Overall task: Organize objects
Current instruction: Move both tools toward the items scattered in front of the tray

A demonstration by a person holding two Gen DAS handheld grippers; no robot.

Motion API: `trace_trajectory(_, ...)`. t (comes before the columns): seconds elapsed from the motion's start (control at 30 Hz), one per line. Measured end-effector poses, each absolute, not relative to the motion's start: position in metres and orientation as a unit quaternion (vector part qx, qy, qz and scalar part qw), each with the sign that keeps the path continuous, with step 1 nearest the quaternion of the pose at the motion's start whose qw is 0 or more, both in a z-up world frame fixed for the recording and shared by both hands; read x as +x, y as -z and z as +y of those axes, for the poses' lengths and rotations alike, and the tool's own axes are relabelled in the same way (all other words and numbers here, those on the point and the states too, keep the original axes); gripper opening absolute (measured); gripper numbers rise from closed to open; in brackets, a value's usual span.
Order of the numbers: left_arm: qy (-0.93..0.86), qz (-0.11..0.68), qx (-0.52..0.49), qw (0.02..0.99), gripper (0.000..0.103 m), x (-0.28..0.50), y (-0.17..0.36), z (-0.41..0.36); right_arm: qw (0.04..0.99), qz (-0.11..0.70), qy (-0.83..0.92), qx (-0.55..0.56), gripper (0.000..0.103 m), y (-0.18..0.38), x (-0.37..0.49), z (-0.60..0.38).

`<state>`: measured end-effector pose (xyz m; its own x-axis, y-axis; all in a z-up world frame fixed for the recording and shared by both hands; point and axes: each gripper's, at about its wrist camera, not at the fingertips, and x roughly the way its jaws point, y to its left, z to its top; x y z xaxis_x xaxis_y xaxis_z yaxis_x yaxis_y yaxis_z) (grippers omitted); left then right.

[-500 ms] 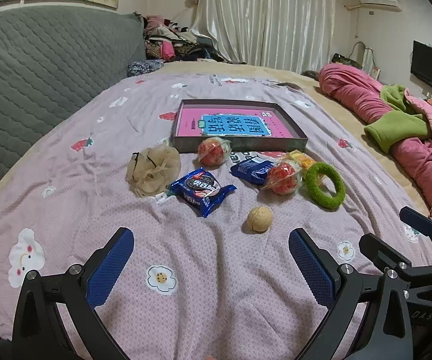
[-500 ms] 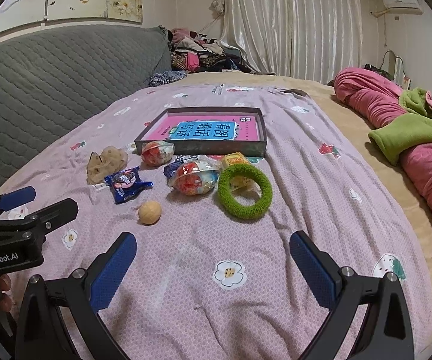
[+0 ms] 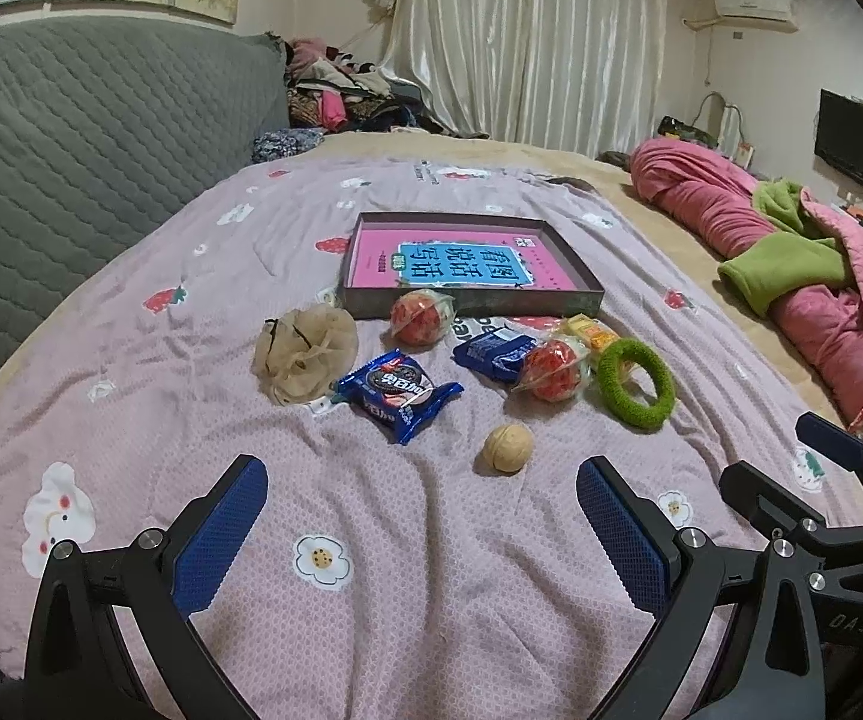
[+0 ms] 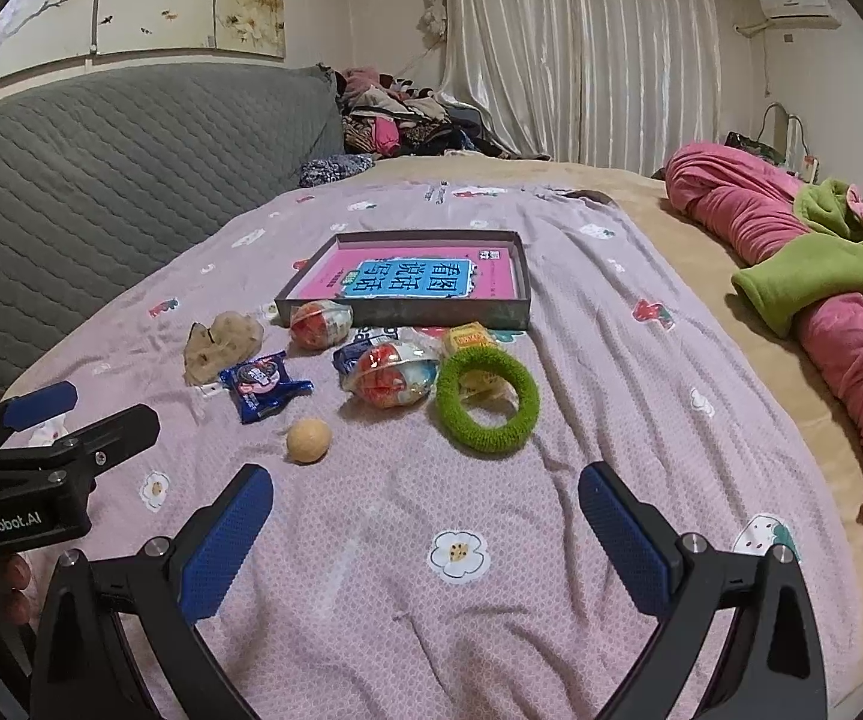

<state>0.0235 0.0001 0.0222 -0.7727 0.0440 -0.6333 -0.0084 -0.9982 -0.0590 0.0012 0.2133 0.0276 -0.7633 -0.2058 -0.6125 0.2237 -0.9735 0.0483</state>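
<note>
A wide bed with a lilac flowered cover fills the room, and a pink quilt lies rolled at its right side. In the far middle of the cover sits a shallow dark box with a pink and blue book inside. Near the box the small things are spread: a green ring on the right, a beige scrunchie on the left, a blue biscuit packet between them, two red wrapped balls, and a walnut nearest. The left tool and the right tool both hang over the near bed, each spread wide and holding nothing.
</note>
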Motion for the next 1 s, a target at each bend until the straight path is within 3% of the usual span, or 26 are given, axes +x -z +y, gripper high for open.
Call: trace_trajectory(1.0,-0.946,-0.009,-0.324,0.002,0.103,0.002,-0.059,0.001,0.102,0.016,0.949,0.299,0.103,-0.070,-0.014,0.225)
